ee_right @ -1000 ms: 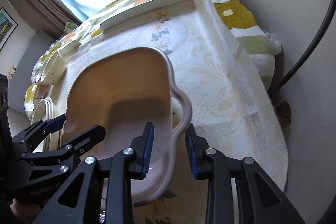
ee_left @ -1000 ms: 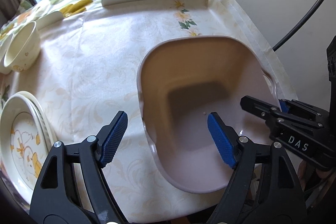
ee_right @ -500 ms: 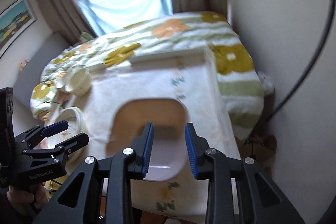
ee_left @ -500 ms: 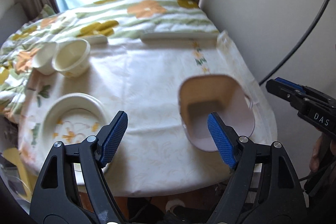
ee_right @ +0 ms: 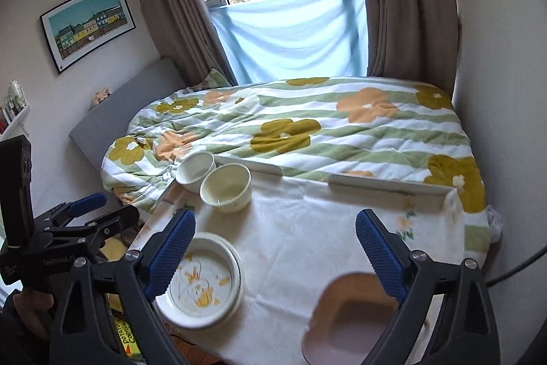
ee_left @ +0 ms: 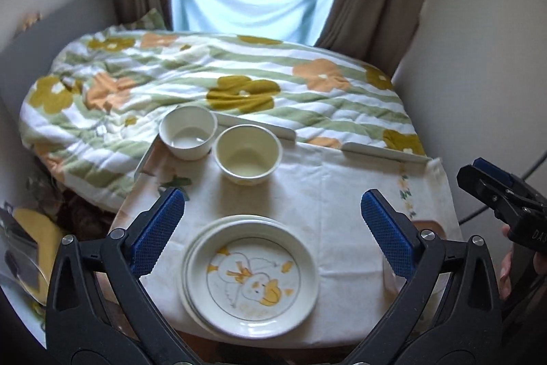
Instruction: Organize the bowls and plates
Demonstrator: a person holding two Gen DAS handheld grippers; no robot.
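A stack of duck-patterned plates (ee_left: pixel 251 276) sits at the table's near left; it also shows in the right wrist view (ee_right: pixel 201 289). Two bowls stand at the far left: a white bowl (ee_left: pixel 188 132) (ee_right: pixel 195 171) and a cream bowl (ee_left: pixel 248 154) (ee_right: pixel 225 187), side by side. A pink-beige basin (ee_right: pixel 348 324) sits at the near right, mostly hidden in the left wrist view. My left gripper (ee_left: pixel 270 235) is open and empty, above the plates. My right gripper (ee_right: pixel 275 248) is open and empty, above the table's middle.
The small table (ee_left: pixel 342 194) has a pale floral cloth and a raised white back rail (ee_right: pixel 386 183). A flowered quilt on a bed (ee_right: pixel 307 132) lies right behind it. A wall (ee_right: pixel 506 91) stands close on the right, and a window with curtains is beyond.
Both grippers have pulled back and up from the basin. The right gripper, nearly shut around the basin's rim before, has opened wide. The left view has swung left onto the plates.
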